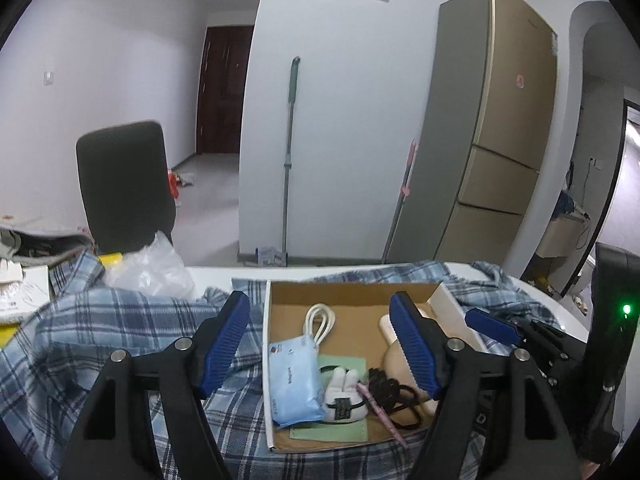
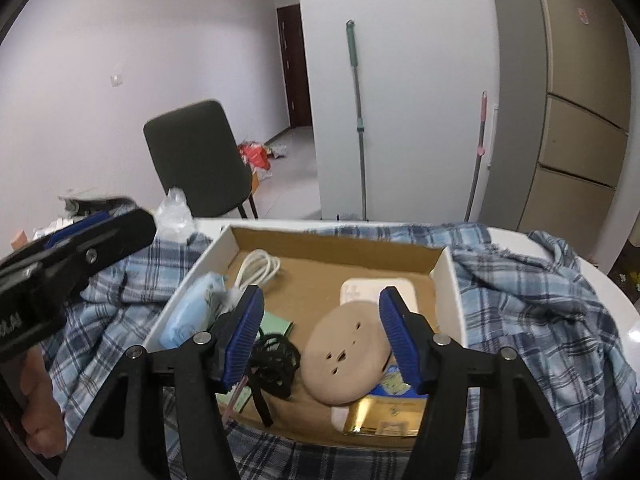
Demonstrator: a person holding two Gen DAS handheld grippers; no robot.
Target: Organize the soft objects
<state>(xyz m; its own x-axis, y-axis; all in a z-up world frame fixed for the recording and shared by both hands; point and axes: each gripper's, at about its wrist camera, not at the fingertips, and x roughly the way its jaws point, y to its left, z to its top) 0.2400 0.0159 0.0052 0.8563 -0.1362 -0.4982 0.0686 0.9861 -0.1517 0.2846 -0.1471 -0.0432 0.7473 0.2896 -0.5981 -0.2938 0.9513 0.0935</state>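
Note:
A shallow cardboard box [image 1: 344,294] [image 2: 336,246] lies on a blue plaid cloth [image 1: 100,332] [image 2: 532,304]. In it are a blue tissue pack [image 1: 292,380] [image 2: 192,312], a white plush rabbit [image 1: 344,394], a white cable [image 1: 318,320] [image 2: 256,266], a black hair tie [image 1: 390,390] [image 2: 276,364], a round beige pad [image 2: 346,356], a green cloth [image 1: 344,428] and a gold packet [image 2: 384,414]. My left gripper [image 1: 324,340] is open above the box's left side. My right gripper [image 2: 322,336] is open above the beige pad. Both hold nothing.
A dark chair [image 1: 124,184] [image 2: 200,160] stands behind the table. A clear plastic bag [image 1: 156,268] lies at the back left. A mop [image 1: 290,152] and a fridge [image 1: 492,132] stand against the wall. The white table rim [image 2: 616,304] shows at the right.

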